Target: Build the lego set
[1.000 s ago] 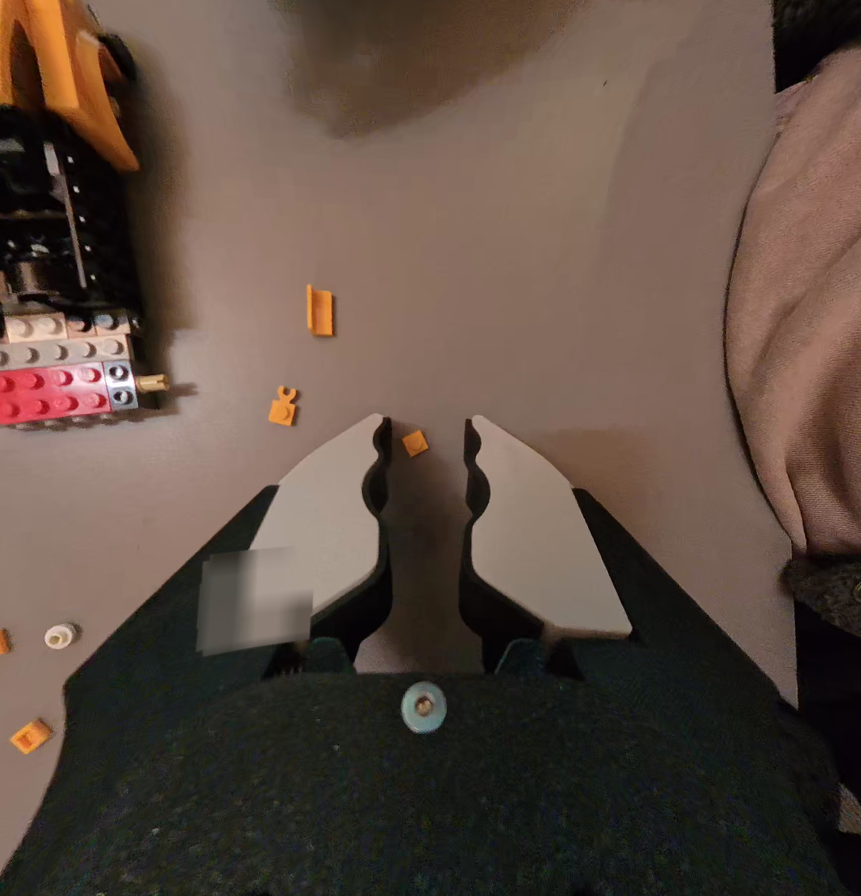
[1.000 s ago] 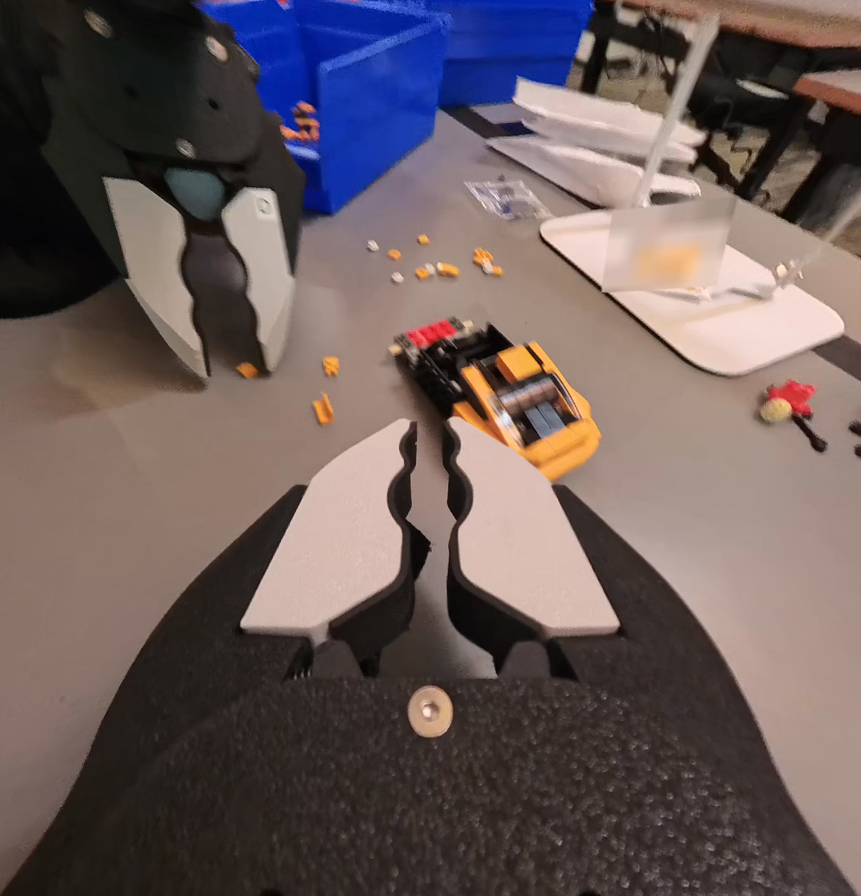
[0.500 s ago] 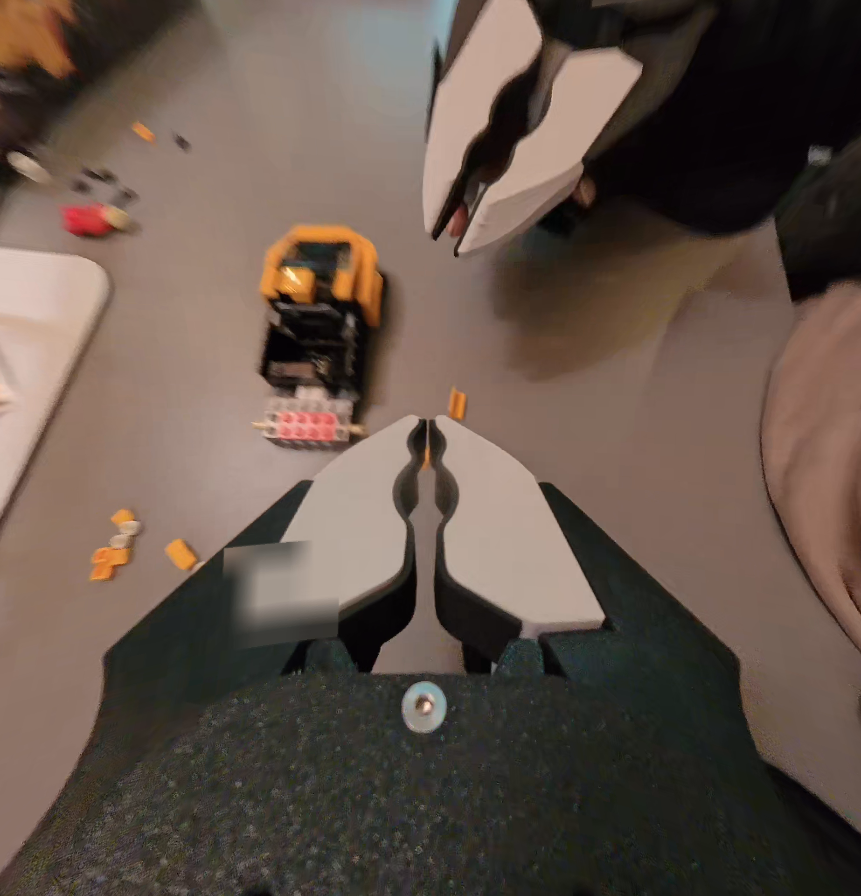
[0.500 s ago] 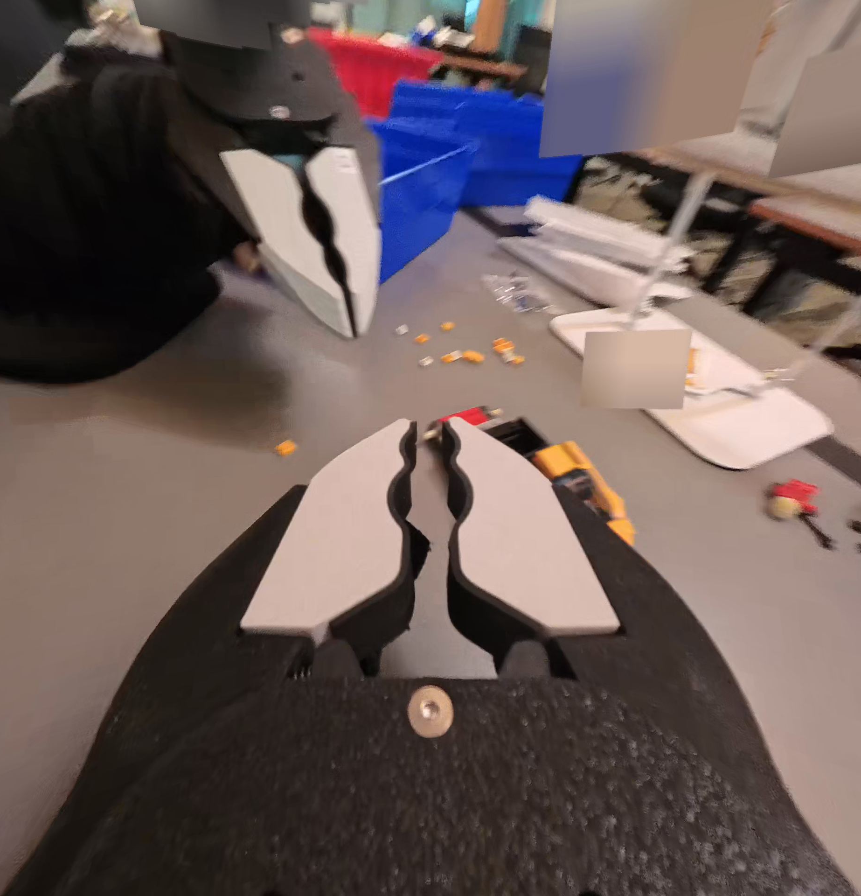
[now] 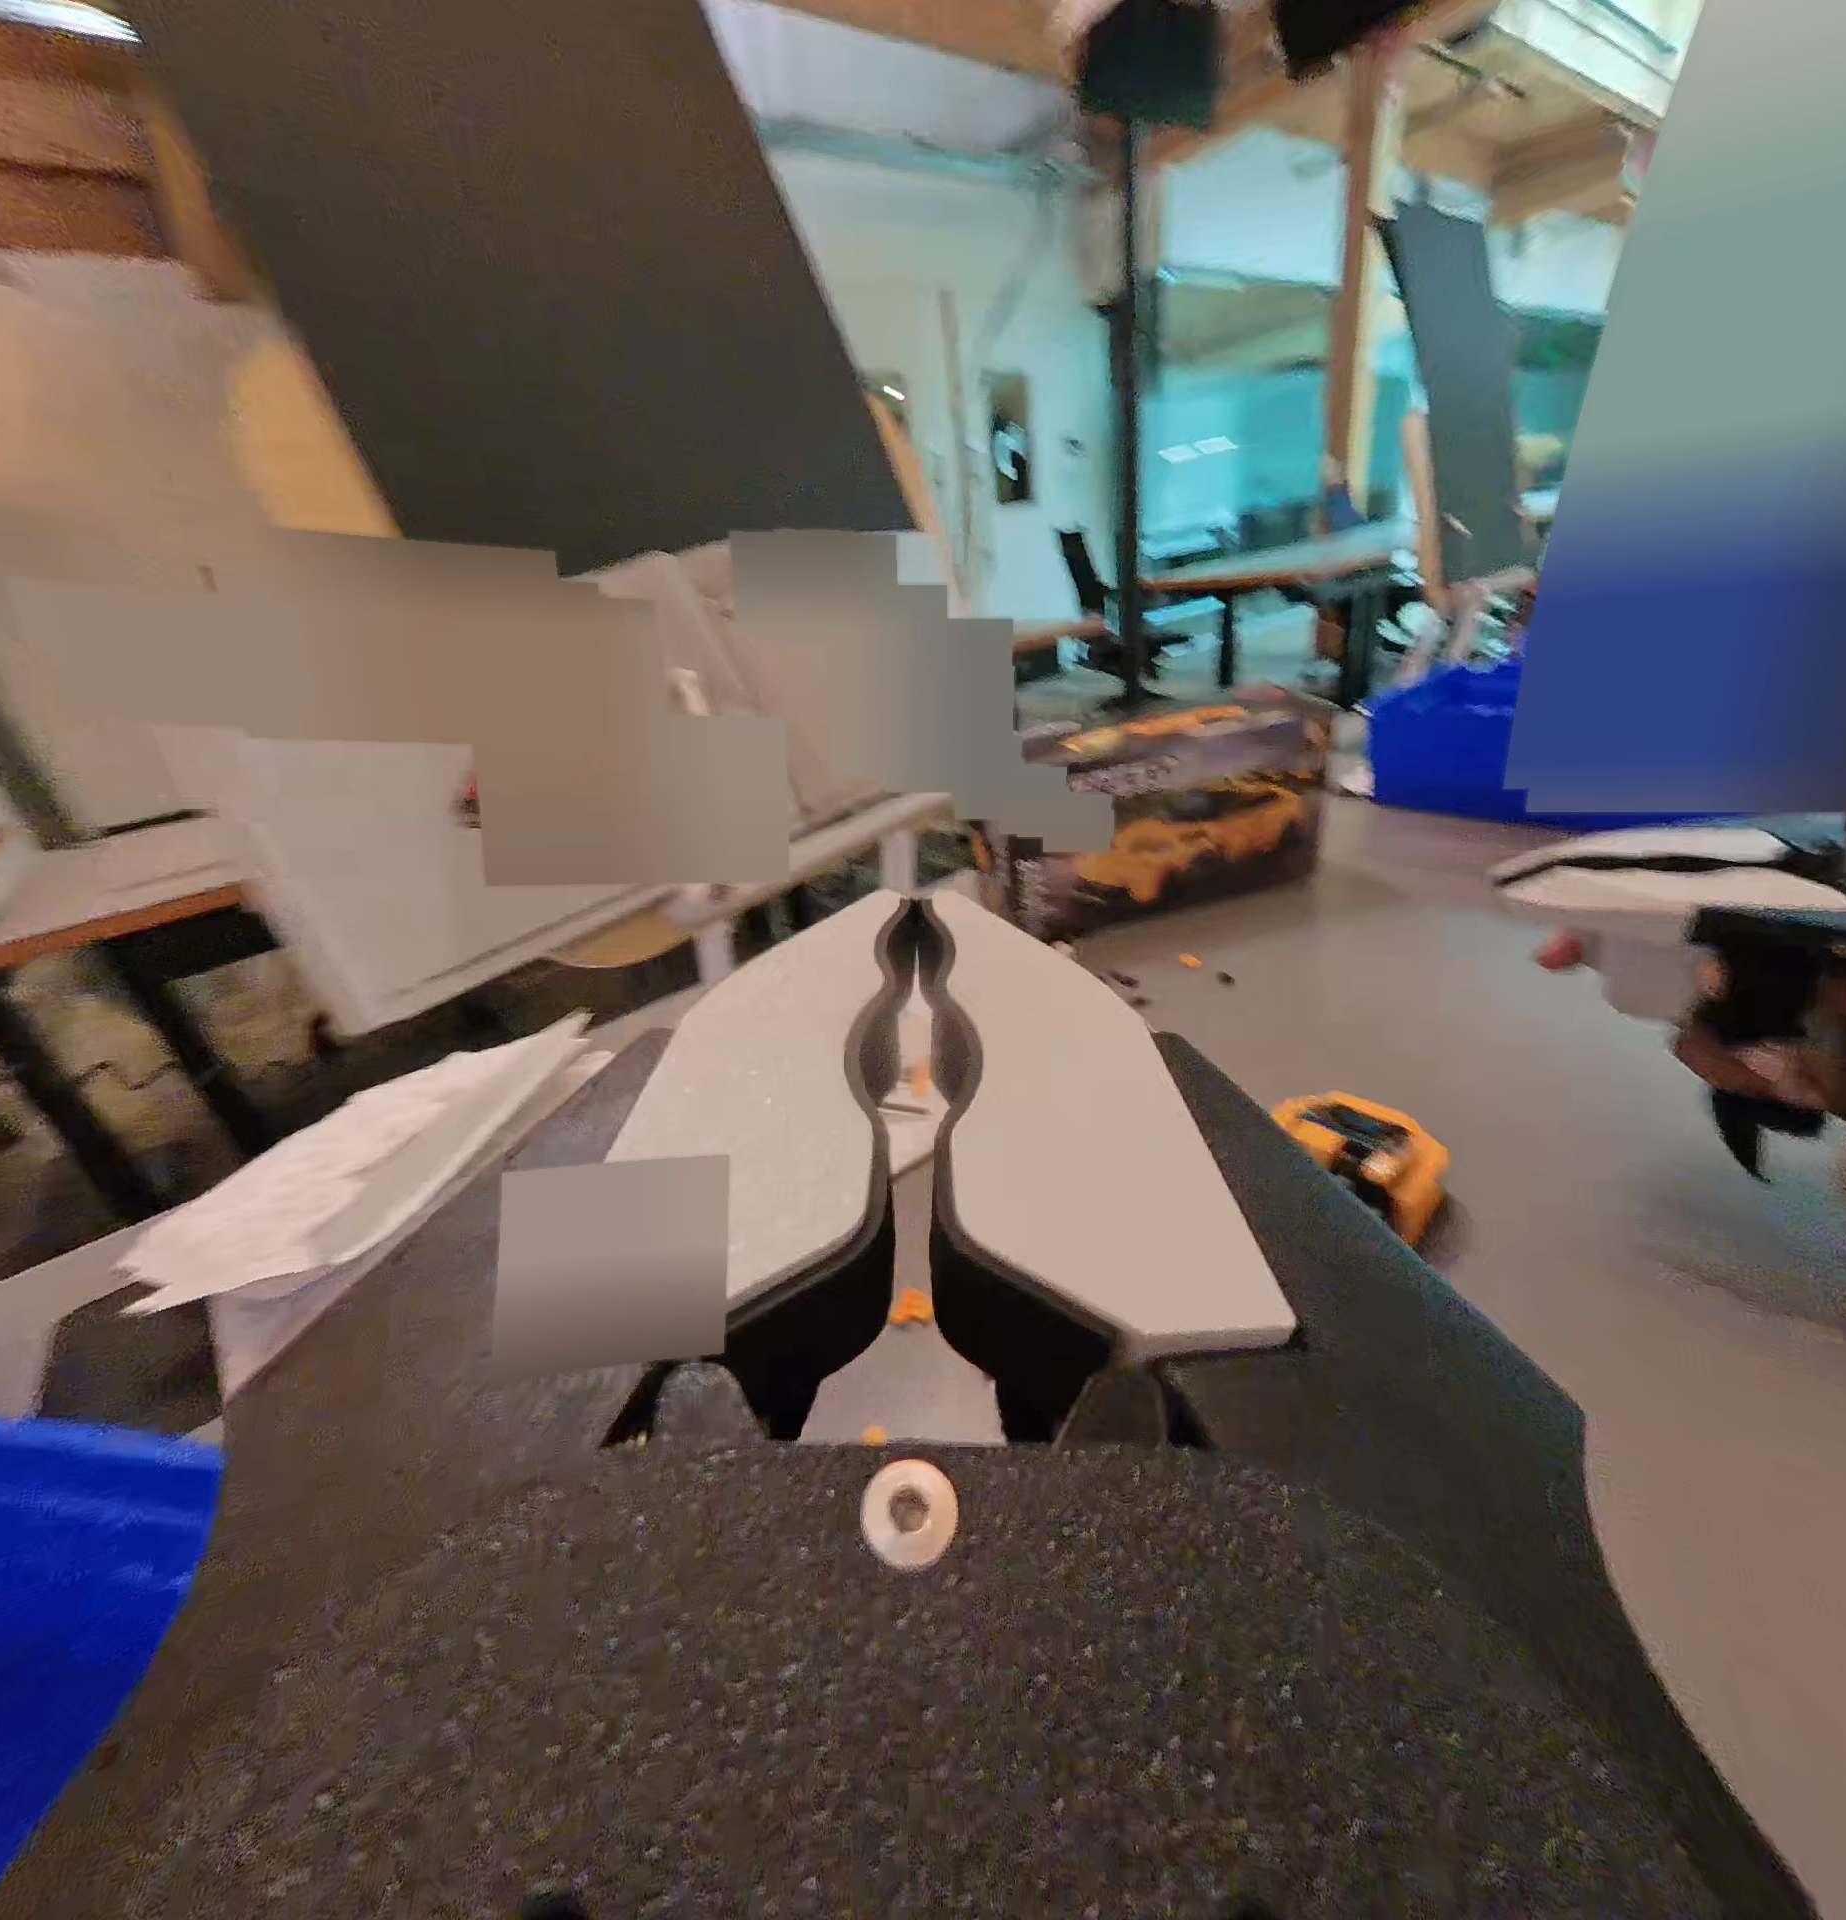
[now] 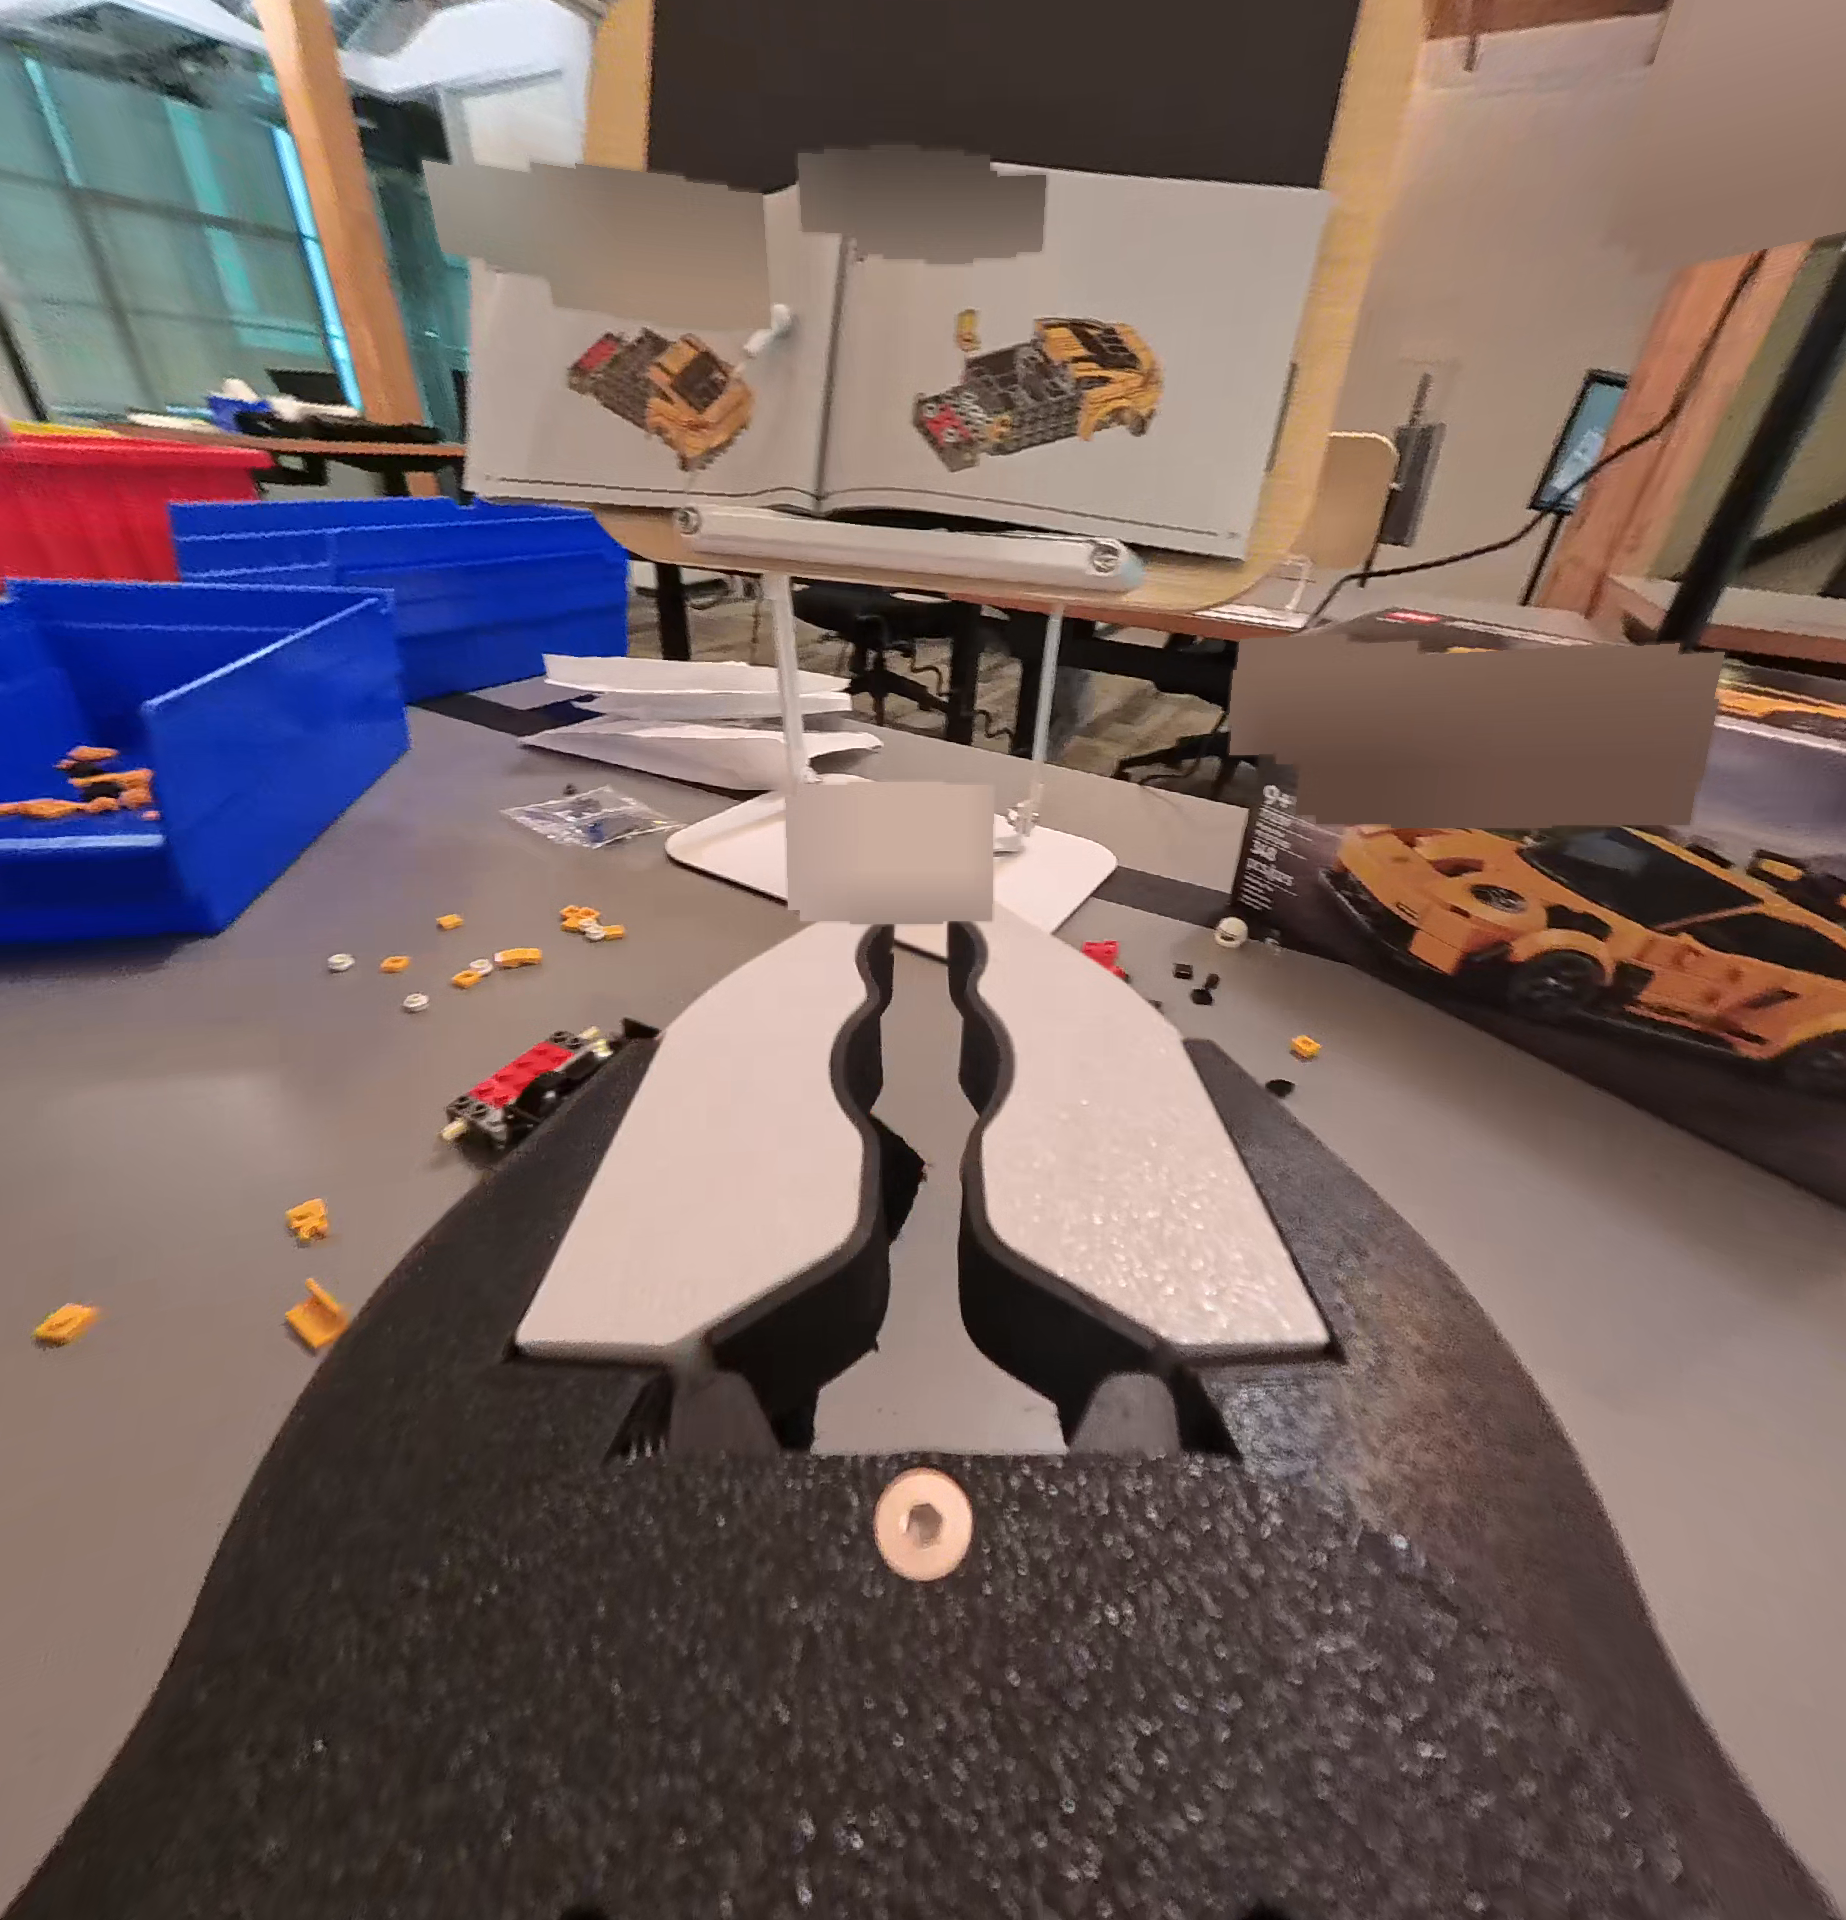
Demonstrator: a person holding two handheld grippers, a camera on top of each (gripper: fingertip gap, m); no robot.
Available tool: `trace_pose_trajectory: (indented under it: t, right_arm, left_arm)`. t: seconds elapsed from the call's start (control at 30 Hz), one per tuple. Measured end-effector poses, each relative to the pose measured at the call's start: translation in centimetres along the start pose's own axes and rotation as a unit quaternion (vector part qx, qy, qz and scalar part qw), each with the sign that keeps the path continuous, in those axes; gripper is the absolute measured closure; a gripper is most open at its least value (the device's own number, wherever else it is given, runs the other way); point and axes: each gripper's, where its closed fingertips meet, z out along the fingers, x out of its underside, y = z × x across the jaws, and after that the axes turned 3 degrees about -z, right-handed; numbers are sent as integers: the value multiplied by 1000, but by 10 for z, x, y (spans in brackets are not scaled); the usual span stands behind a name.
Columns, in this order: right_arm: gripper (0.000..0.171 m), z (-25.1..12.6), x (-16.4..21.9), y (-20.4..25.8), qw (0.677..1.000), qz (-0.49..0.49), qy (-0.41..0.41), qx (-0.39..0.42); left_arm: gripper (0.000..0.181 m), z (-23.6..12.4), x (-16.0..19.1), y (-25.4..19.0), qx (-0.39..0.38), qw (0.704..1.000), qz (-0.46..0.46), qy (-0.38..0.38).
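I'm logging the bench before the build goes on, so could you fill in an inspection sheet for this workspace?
Surface: grey table, no spills seen.
Job's things: partly built orange and black car on the table; instruction booklet open on a white stand; set box at the right.
Clutter: loose orange pieces scattered at the left; small plastic bag; torn white paper bags; blue bins, one holding orange parts.
Grippers: left hand-held gripper shut, and whether it pinches a piece cannot be told; right hand-held gripper open, empty.
Cables: black cable behind the stand, off the table.
Surroundings: red bin, other desks, windows.
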Motion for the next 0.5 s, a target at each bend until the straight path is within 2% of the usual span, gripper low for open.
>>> trace_pose_trajectory:
  t: [0.23,0.37,0.5]
  right_arm:
    - [162,0,7,-18,999,5,12,37]
    - [162,1,12,-23,999,6,20,46]
    - [163,3,17,-26,998,17,27,46]
  left_arm:
    - [181,-32,1,55,-137,988,-31,-60]
    - [181,-28,19,60,-137,988,-46,-45]
    - [181,-17,34,45,-106,993,-52,-27]
